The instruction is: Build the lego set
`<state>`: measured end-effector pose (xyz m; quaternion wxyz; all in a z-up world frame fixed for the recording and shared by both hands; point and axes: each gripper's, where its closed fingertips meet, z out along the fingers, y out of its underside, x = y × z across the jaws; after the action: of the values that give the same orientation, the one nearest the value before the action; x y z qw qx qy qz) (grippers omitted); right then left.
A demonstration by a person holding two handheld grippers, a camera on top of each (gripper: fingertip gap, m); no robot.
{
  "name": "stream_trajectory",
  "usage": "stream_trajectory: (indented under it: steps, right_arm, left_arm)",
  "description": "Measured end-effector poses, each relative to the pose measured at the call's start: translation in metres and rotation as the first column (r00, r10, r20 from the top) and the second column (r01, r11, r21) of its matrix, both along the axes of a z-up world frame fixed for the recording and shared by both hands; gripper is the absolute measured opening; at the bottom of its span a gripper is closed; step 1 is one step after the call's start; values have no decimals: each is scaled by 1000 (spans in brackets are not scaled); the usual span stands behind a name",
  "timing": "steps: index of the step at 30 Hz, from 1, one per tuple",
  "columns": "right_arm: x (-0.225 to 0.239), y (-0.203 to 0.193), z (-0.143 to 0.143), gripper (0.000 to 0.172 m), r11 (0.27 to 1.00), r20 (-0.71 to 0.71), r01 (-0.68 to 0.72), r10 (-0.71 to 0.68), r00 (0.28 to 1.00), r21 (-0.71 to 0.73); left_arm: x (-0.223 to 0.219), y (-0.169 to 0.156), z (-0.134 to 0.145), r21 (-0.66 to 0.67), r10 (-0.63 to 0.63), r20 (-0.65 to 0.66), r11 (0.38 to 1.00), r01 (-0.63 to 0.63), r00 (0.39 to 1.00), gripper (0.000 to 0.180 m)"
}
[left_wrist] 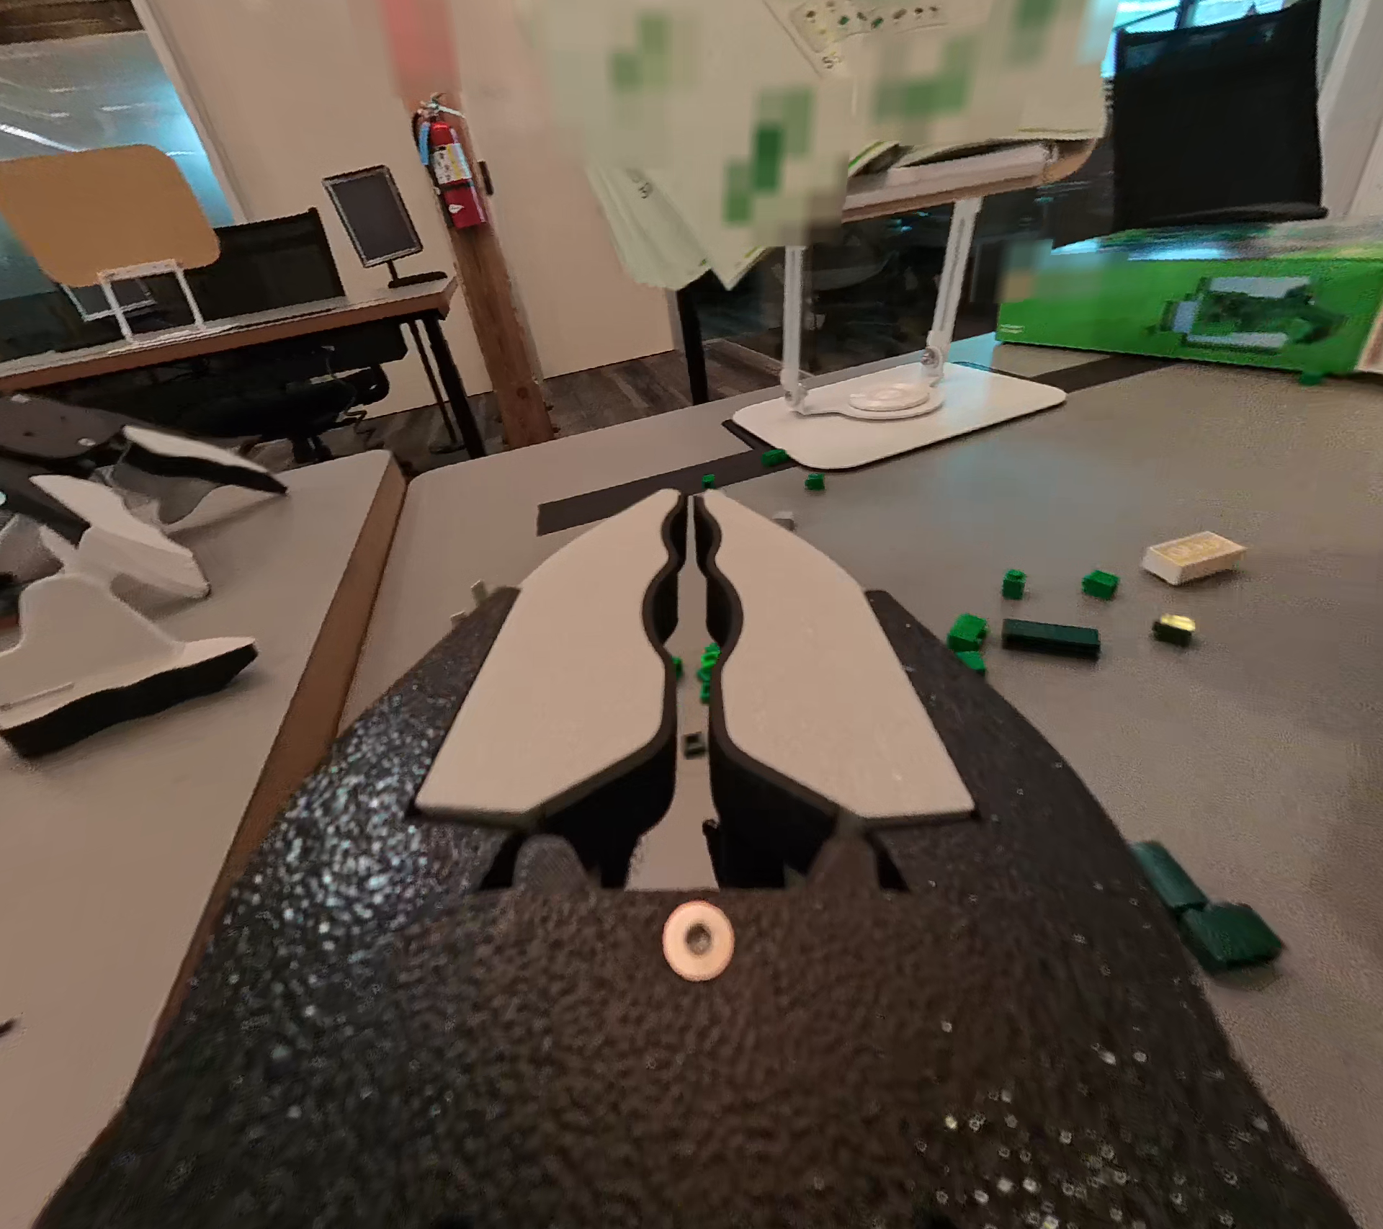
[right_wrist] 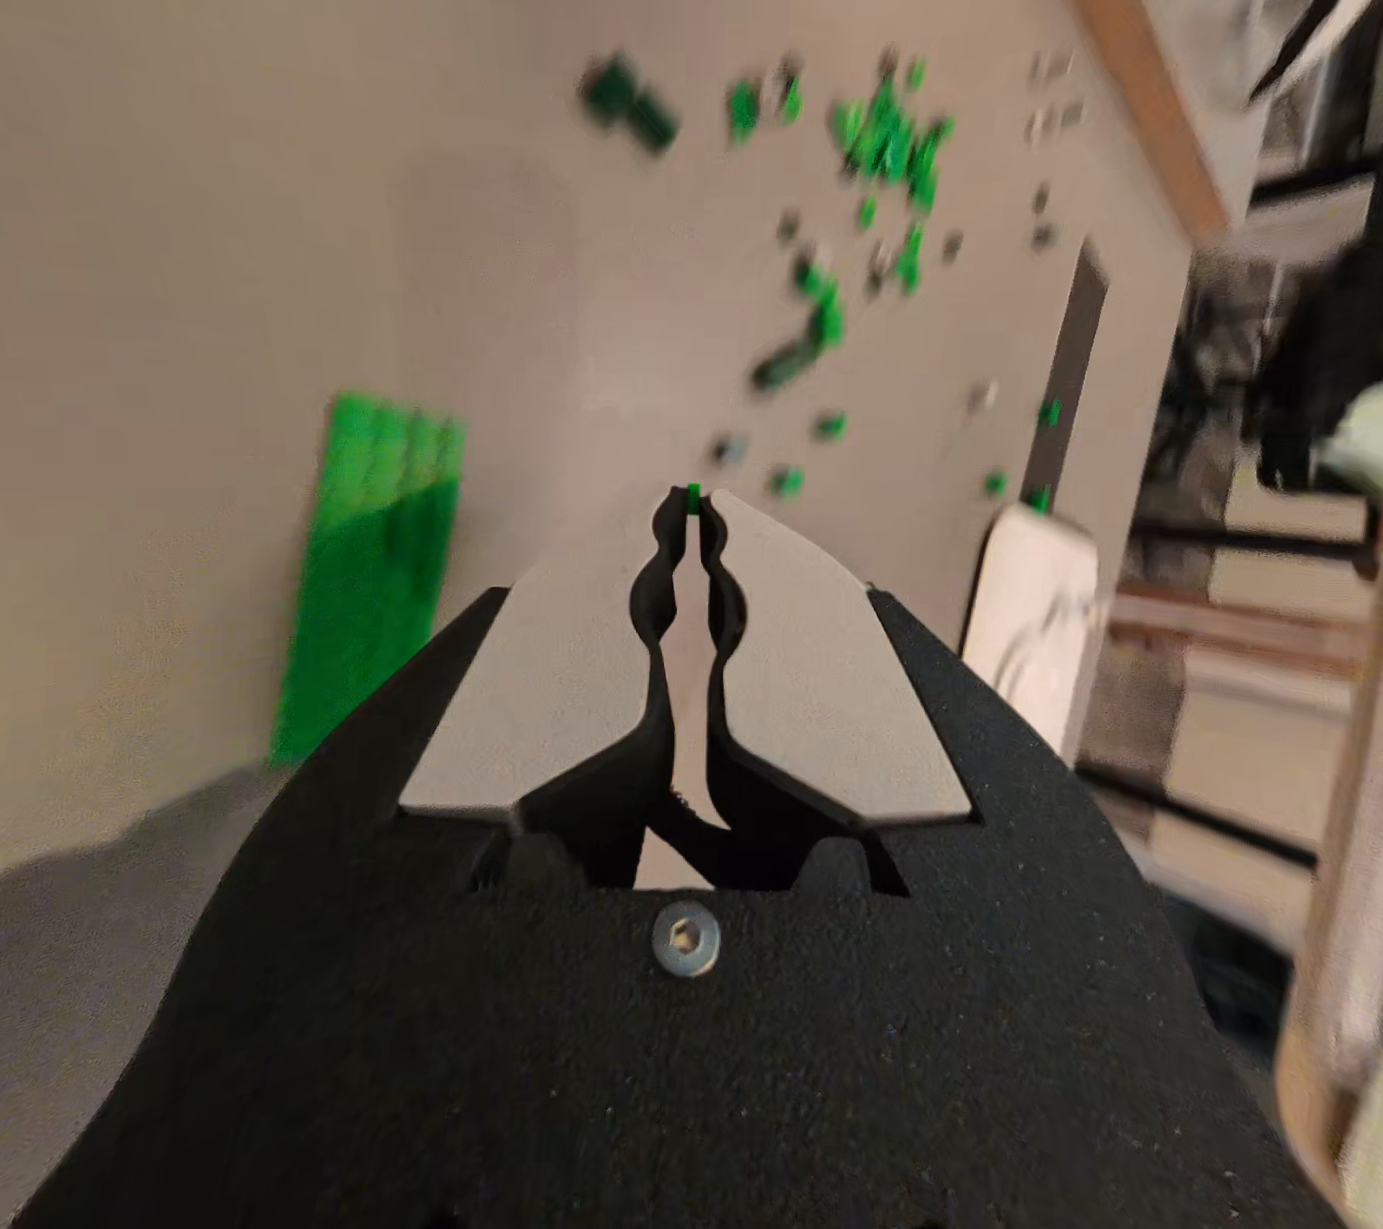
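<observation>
In the left wrist view my left gripper (left_wrist: pixel 690 503) is shut, its tips together above the grey table (left_wrist: pixel 1122 781) near a black tape strip (left_wrist: pixel 599 508). I see nothing between its tips. Small green bricks (left_wrist: pixel 1014 583) and a dark green plate (left_wrist: pixel 1050 638) lie to its right. In the blurred right wrist view my right gripper (right_wrist: pixel 694 504) is shut on a tiny bright green piece (right_wrist: pixel 694 497) that pokes out at the fingertips. It is held above the table, with a green baseplate (right_wrist: pixel 367 579) to the left and scattered green bricks (right_wrist: pixel 890 145) beyond.
A white stand base (left_wrist: pixel 898 415) carries an open booklet (left_wrist: pixel 823 33) at the back. A green box (left_wrist: pixel 1212 310) stands at far right, and a white brick (left_wrist: pixel 1192 557) lies nearby. Spare gripper parts (left_wrist: pixel 112 557) lie on a side table at left. The table edge (right_wrist: pixel 1122 33) runs along the right.
</observation>
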<state>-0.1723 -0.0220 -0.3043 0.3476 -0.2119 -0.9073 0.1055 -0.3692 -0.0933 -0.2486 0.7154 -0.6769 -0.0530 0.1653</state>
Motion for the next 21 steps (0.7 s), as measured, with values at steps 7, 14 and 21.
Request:
stream_trajectory:
  steps: [7, 14, 21]
  right_arm:
    - [124, 36, -30, 3, 960, 62, 81, -101, 993, 268]
    - [140, 31, -50, 6, 950, 122, -3, -37, 992, 313]
    - [152, 11, -42, 16, 994, 163, 97, -104, 981, 46]
  left_arm:
    - [28, 18, -5, -60, -75, -75, 996, 70, 994, 1]
    - [38, 16, -5, -78, -102, -93, 992, 95, 990, 6]
    - [78, 26, -3, -116, -278, -99, 957, 266, 955, 24]
